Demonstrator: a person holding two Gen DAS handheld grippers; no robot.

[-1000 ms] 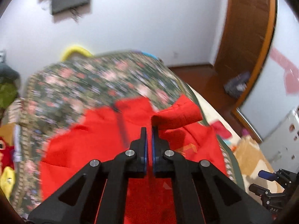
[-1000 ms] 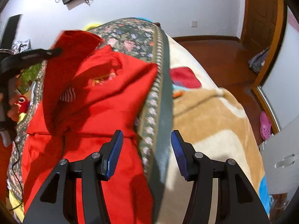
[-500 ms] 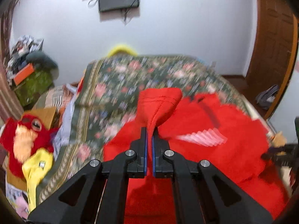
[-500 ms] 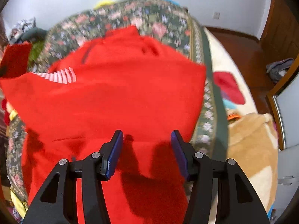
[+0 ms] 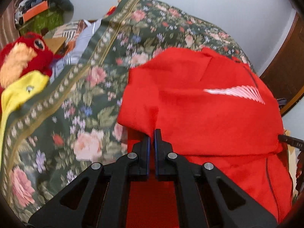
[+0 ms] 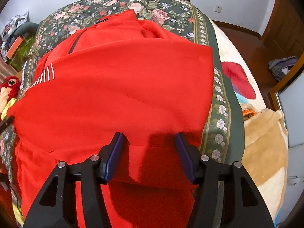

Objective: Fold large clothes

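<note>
Red garment (image 6: 117, 95) lay spread on the floral bedspread (image 5: 79, 102) covering the bed, one layer folded over another. Nearest the left wrist camera, the left gripper (image 5: 152, 134) had its jaws pressed together on a corner of the folded layer. The right gripper (image 6: 149, 142) hovered over the fold's near edge; its jaws had just been opening and stood moderately wide, cloth lying beneath the gap but not pinched. A white striped mark (image 5: 237, 93) showed on the upper layer. Beyond the bedspread's left border lay a red plush toy (image 5: 24, 57). A beige blanket (image 6: 266, 136) lay to the right.
</note>
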